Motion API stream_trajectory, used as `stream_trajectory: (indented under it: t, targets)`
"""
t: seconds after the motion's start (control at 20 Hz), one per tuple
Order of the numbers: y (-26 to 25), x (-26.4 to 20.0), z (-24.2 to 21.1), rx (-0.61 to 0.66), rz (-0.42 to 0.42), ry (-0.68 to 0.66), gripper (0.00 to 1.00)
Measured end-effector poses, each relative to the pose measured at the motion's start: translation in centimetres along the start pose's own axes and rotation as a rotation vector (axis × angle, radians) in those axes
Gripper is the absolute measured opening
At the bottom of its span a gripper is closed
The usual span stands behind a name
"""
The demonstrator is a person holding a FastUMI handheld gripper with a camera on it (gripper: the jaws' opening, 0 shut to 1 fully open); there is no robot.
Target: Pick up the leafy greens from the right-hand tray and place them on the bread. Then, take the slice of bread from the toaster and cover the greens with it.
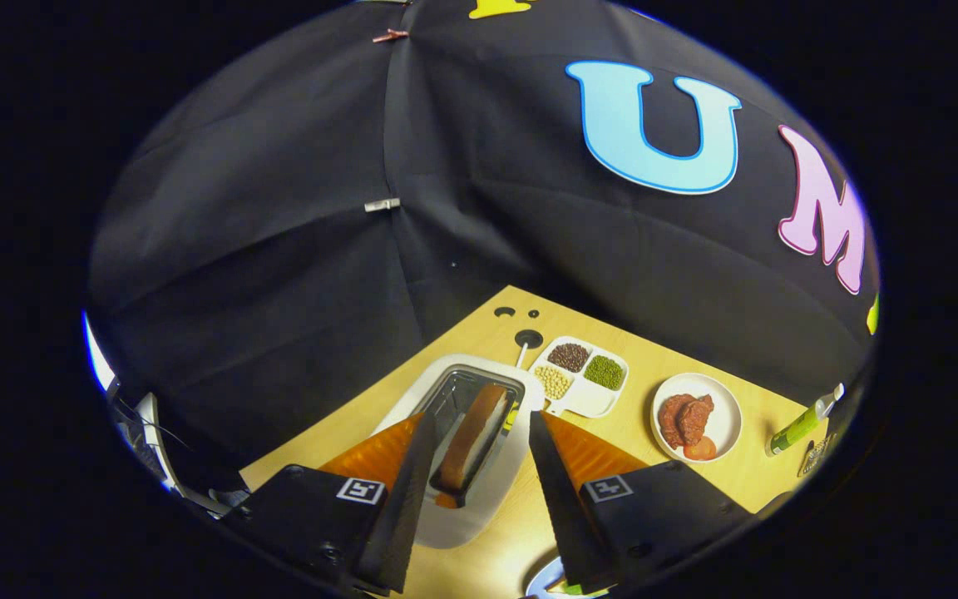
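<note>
1. Nearest, the gripper (479,453) is seen from above, its two fingers (400,507) spread wide apart and pointing down over a wooden table (745,487). Nothing is clamped between them; the fingers are not pressed on anything.
2. Below the right finger, a small part of a pale rounded rim (547,582) with a hint of green is glimpsed; what it belongs to cannot be told.
3. Between the fingers, a white toaster (479,507) is seen from above, its dark metal-rimmed slot open to the camera.
4. In that slot, a slice of bread (473,445) is stood on edge, its brown crust and pale face both visible. It is framed by the two fingers but touched by neither.
5. Just beyond the toaster, a white divided dish (591,399) is set, with dark brown, green and pale yellow grains held in separate compartments.
6. To the right of that dish, a round white plate (724,416) is placed, with reddish-brown pieces of food on it.
7. Further right, near the table's edge, a green and white tube (799,426) is laid.
8. Farthest off, a round black fitting (528,339) is set into the table by the booth's black cloth wall.
</note>
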State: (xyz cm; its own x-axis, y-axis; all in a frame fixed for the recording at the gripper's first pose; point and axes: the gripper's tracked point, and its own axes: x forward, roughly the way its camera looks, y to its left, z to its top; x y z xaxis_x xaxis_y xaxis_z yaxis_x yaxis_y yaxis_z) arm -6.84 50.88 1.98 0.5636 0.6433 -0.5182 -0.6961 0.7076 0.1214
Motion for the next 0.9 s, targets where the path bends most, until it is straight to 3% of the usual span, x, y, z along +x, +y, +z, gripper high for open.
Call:
stream_trajectory:
  t: [0.35, 0.5, 0.9]
  targets:
    - [-0.7, 3.8, -2.2, 0.047, -0.079, 0.098, 0.68]
    - [0.7, 4.2, -2.2, 0.075, -0.001, 0.096, 0.16]
    - [-1.3, -2.6, 3.2, 0.117, 0.050, -0.082, 0.14]
